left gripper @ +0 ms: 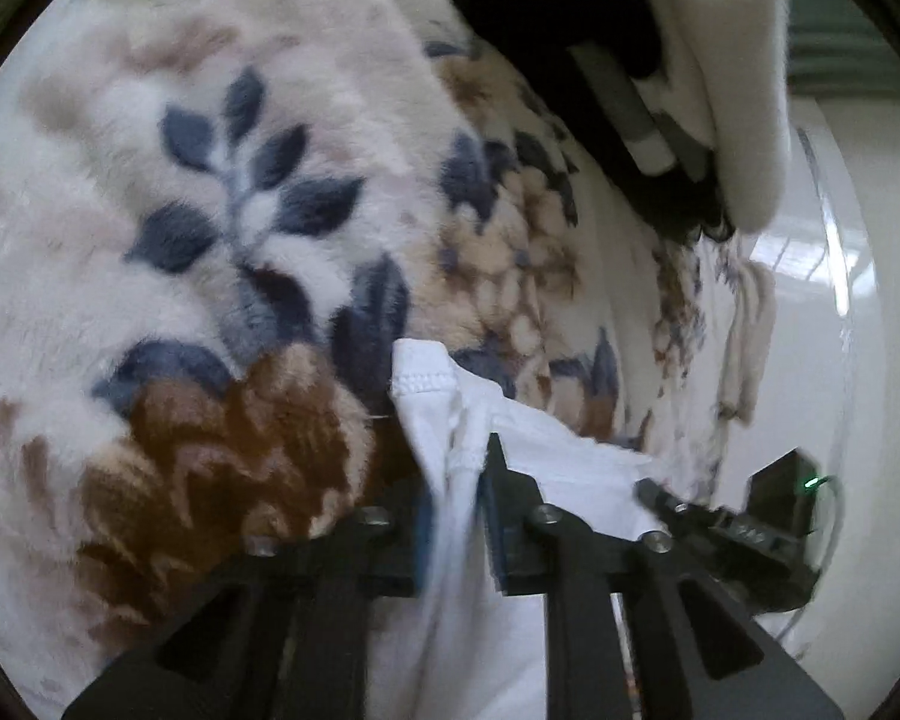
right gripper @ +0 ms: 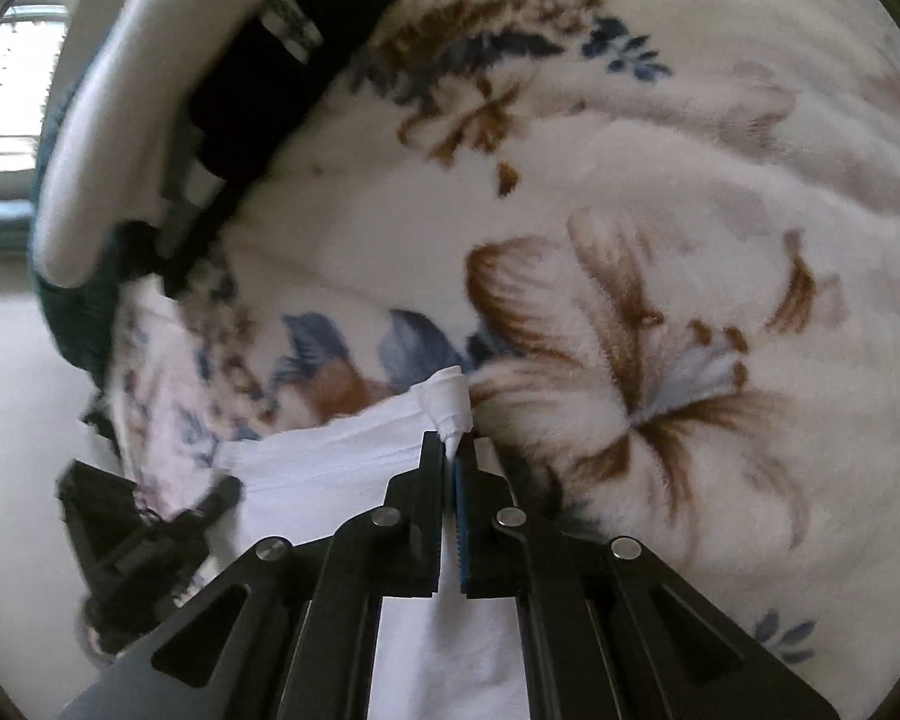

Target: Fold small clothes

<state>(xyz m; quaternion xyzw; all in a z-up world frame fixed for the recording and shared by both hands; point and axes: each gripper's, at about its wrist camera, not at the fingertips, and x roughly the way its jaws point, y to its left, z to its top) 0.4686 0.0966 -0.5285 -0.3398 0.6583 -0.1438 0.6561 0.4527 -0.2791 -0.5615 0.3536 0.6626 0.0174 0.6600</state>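
A small white garment (left gripper: 444, 414) with a stitched hem hangs between both grippers above a floral fleece blanket (left gripper: 210, 180). My left gripper (left gripper: 450, 468) is shut on one corner of it. My right gripper (right gripper: 453, 450) is shut on the other bunched corner (right gripper: 447, 399). The cloth (right gripper: 330, 462) stretches between them. The right gripper also shows in the left wrist view (left gripper: 720, 522) at the lower right, and the left gripper shows in the right wrist view (right gripper: 168, 534) at the lower left.
The blanket (right gripper: 630, 180) covers the whole surface below. A pile of black, white and grey clothes (left gripper: 660, 90) lies at the far edge, also in the right wrist view (right gripper: 240, 90). Pale floor (left gripper: 840, 360) lies beyond the blanket's edge.
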